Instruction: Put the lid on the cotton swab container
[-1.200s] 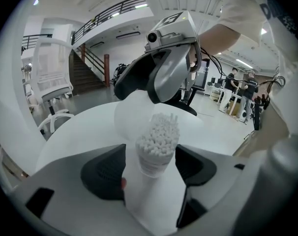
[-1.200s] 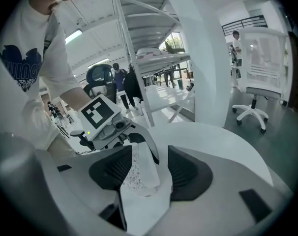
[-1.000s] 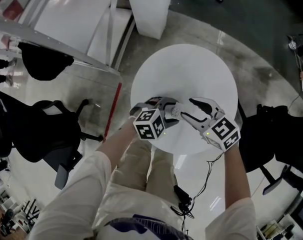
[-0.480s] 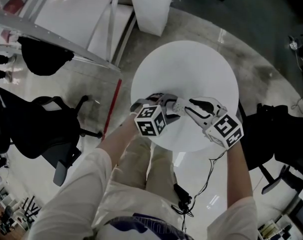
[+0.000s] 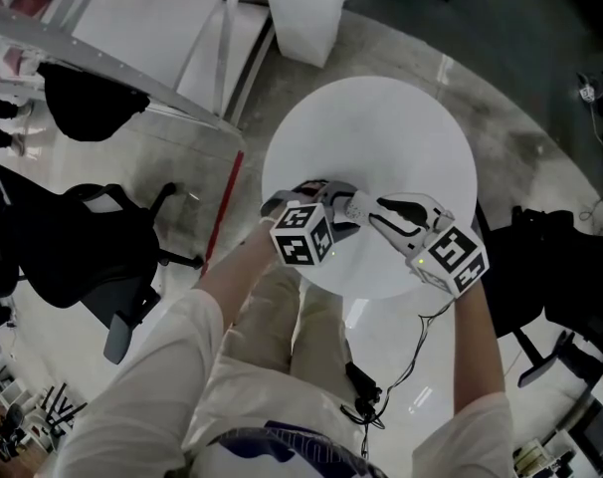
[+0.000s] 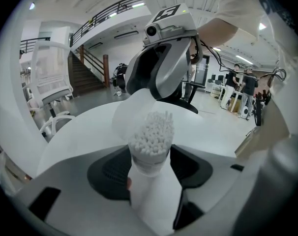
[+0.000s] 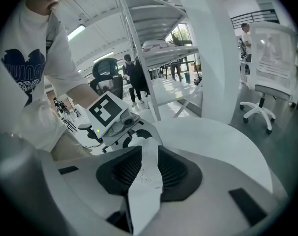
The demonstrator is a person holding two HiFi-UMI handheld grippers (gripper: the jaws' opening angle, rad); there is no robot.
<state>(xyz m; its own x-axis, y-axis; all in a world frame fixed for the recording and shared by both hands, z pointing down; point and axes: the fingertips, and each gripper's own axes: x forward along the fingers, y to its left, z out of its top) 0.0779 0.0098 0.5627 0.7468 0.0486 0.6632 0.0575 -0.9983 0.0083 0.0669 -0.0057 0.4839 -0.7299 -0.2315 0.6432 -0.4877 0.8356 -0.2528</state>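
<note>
My left gripper [image 5: 333,207] is shut on the clear cotton swab container [image 6: 150,142], which stands upright between its pads, packed with white swabs; its jaws have just been closing a little on it. My right gripper [image 5: 369,213] faces it tip to tip over the near edge of the round white table [image 5: 381,137]. It is shut on the translucent lid [image 7: 147,173], seen edge-on between its pads, and its jaws have just been closing on it. In the left gripper view the lid [image 6: 132,109] hangs just behind the swab tops, in front of the right gripper [image 6: 163,70].
Black office chairs stand on the floor to the left [image 5: 73,257] and right [image 5: 560,277] of the table. A white block [image 5: 301,13] rises beyond the table's far side. A black cable [image 5: 381,386] hangs by the person's legs.
The right gripper's jaws have narrowed onto the lid. Both grippers stay tip to tip at the same spot over the table's near edge.
</note>
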